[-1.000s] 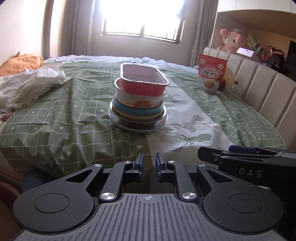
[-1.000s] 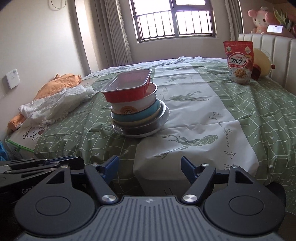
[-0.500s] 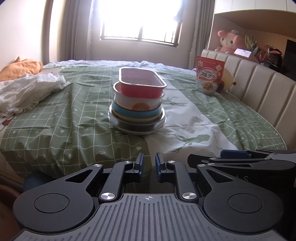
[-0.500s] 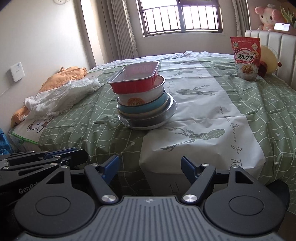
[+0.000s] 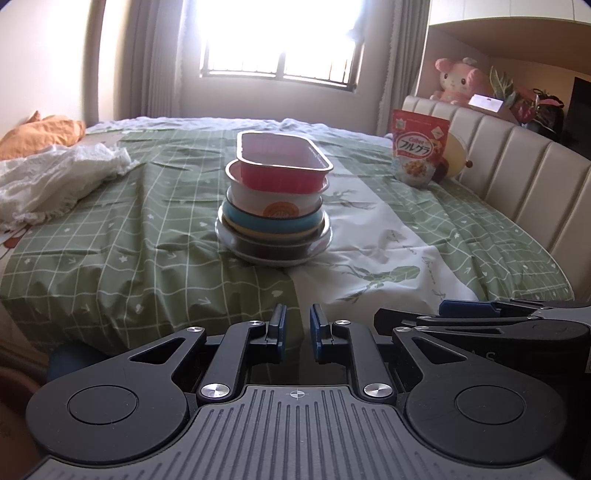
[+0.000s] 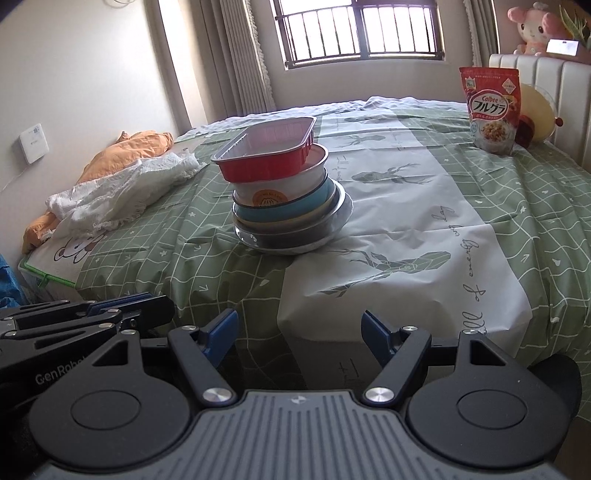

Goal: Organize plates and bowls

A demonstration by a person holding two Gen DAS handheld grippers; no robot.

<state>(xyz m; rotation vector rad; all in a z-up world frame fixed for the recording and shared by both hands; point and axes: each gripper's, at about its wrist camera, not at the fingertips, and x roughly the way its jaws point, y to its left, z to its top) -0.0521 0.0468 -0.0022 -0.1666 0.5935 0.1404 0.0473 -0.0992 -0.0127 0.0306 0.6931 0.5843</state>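
Standing in the middle of the bed (image 5: 110, 236), on a green grid-patterned cover with a white printed strip down its centre, the stack of dishes (image 5: 275, 218) tapers upward: a wide shallow pale plate (image 5: 321, 245) at the bottom, a dark round dish (image 5: 273, 251) in it, then a cream-rimmed one, a smooth light-blue bowl (image 5: 258, 221), a white bowl (image 5: 273, 201) with an orange round mark on its side, and on top a rectangular red foil tray (image 5: 282, 168) with ribbed walls, rounded corners and a shiny rolled rim. The tray sits askew across the round bowl under it.

The left gripper (image 5: 296, 332) has its blue-padded jaws drawn in to a narrow slit with nothing between them. The right gripper (image 6: 299, 334) has its jaws standing wide apart, also empty. Both hang off the near edge of the bed, well short of the stack, which lies ahead of each and a little left of centre.

The left wrist view faces a window glare and shows the striped cushioned headboard (image 5: 517, 170) in full length, with plants and a dark screen behind it; the right gripper shows side-on at its lower right. The right wrist view shows the window bars (image 6: 358, 33) sharply, a white wall box (image 6: 34, 143) at left, a cartoon print at the bed's corner, and the left gripper at its lower left. Both show the crumpled white lacy cloth (image 6: 122, 192), the orange fabric (image 6: 129, 151), the red cereal bag (image 6: 493, 109) and a pink plush toy (image 5: 460, 79)
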